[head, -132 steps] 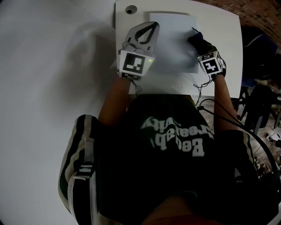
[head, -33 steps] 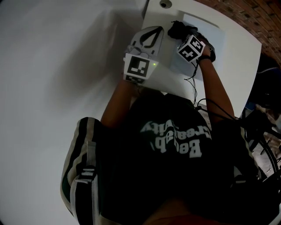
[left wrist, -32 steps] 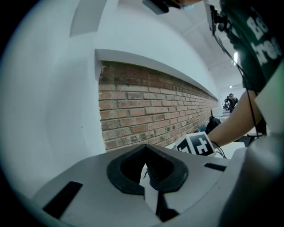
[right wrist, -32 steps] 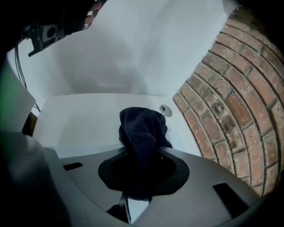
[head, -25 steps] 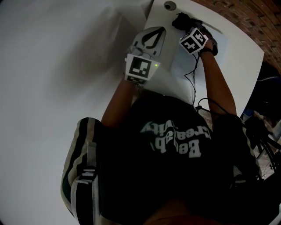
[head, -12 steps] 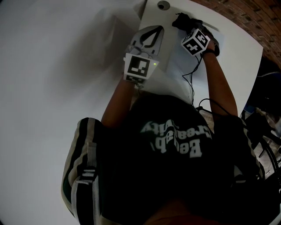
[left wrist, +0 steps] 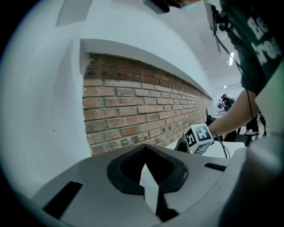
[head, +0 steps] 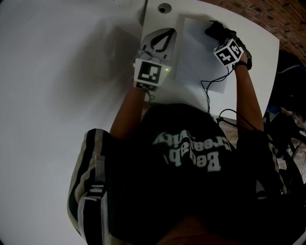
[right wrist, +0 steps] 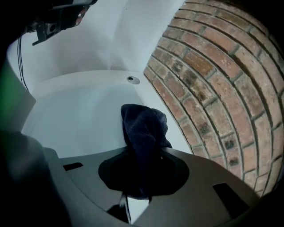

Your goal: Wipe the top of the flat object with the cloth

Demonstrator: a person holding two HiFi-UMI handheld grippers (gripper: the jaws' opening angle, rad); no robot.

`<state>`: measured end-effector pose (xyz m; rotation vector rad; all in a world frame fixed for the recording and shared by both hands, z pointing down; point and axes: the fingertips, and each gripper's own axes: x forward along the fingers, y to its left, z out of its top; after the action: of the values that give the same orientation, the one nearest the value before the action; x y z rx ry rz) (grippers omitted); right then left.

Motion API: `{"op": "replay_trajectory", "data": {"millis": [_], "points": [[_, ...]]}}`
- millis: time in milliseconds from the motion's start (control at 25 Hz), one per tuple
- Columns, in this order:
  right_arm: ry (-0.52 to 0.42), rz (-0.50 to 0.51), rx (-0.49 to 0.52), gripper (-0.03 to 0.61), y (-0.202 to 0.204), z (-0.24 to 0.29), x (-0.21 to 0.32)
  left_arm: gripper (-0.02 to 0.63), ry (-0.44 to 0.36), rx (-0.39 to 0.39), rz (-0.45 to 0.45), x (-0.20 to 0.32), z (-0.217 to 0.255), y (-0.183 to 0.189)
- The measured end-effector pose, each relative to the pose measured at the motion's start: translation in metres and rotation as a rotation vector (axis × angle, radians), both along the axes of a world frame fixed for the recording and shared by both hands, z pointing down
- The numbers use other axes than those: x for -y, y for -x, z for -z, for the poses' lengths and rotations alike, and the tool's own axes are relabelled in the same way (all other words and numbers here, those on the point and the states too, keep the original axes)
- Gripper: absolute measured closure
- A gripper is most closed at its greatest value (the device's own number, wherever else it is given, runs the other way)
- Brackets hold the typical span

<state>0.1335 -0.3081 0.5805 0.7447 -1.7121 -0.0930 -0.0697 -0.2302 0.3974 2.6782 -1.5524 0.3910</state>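
The right hand-held gripper (right wrist: 141,156) clamps the cloth (right wrist: 144,126), which bulges ahead onto the flat object (right wrist: 75,122).

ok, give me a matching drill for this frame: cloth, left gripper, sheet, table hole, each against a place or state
1 cloth
2 left gripper
3 sheet
4 hole

a far left corner of the table
b shut, empty
c lying flat on the table
d clamped by the right gripper

Pairs: 1-d, 2-b, 3-c, 4-a
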Motion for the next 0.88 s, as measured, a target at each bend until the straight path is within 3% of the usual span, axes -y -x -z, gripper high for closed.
{"op": "replay_trajectory", "data": {"millis": [160, 480, 880], "points": [[-0.006, -0.042, 0.007, 0.517, -0.014, 0.001, 0.000, 0.617, -0.004, -0.005, -0.017, 0.002, 0.000, -0.005], [0.004, -0.025, -0.014, 0.517, -0.013, 0.003, -0.009, 0.617, -0.021, 0.003, -0.038, 0.003, 0.003, -0.007], [0.109, 0.004, -0.027, 0.517, -0.012, -0.002, -0.080, 0.617, -0.026, -0.033, -0.062, -0.006, 0.002, -0.007]]}}
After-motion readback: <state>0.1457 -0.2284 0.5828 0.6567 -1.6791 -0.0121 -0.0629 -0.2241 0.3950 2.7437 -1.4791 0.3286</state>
